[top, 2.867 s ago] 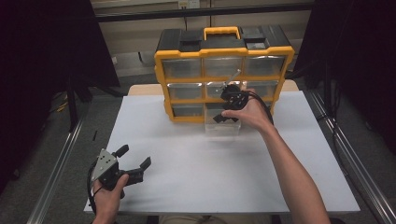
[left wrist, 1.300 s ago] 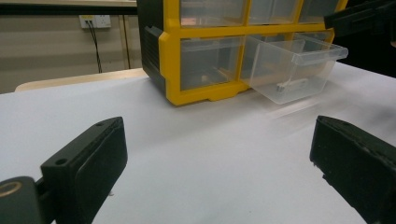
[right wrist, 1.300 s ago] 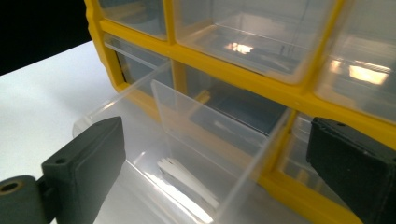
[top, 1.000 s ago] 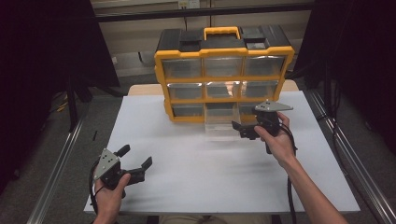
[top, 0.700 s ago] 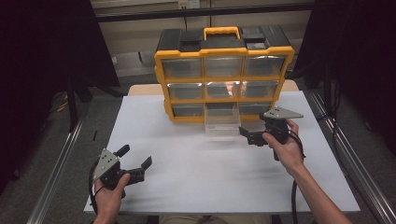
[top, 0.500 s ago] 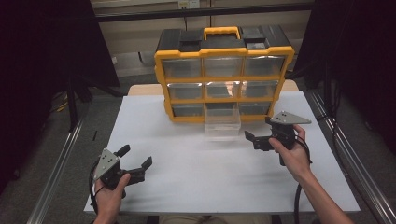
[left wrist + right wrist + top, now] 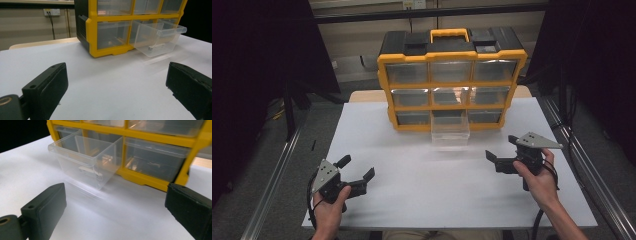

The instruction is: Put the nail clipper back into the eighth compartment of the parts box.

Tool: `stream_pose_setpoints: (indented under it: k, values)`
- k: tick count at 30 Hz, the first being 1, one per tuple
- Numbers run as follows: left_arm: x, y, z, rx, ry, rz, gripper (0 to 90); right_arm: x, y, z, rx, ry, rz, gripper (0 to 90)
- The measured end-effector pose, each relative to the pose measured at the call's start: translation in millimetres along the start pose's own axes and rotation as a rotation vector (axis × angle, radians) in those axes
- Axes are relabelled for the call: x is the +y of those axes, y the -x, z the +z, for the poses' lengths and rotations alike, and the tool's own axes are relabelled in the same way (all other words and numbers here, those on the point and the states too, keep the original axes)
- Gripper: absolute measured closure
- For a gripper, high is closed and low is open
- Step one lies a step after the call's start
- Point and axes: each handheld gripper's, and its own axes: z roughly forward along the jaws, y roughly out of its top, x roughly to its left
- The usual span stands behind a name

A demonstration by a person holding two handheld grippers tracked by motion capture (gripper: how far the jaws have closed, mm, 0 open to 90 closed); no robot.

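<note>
The clear drawer (image 7: 451, 131) already stands pulled out of the yellow cabinet (image 7: 452, 75) — ahead of the right tool (image 7: 501, 162) and well apart from it — while both it and the left tool (image 7: 358, 176) hover wide open, empty, over the desk (image 7: 437, 200), so closing or filling is likely left.

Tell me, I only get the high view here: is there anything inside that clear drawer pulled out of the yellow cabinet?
Observer: Yes. In the right gripper view a small pale part lies on the floor of the open drawer.
Operator: Are the right gripper's jaws closed?
Observer: No. The right gripper has its jaws spread wide, nothing between them.
Operator: And the left one?
Observer: The left gripper is open too, aimed at the organizer from its left corner, with the drawer off to its right.
</note>
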Motion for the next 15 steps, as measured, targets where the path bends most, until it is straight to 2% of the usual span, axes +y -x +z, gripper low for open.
stream_pose_setpoints:
  k: [7, 15]
  values:
    - [0.1, 2.0, 0.8, -0.001, 0.012, -0.018, 4.4, -13.2, 2.0, -19.3, -0.023, 0.021, 0.026, 3.1]
    - [1.1, -0.3, -0.4, -0.001, 0.007, -0.009, 4.4, -27.9, 4.8, -38.3, -0.062, 0.024, 0.040, 3.1]
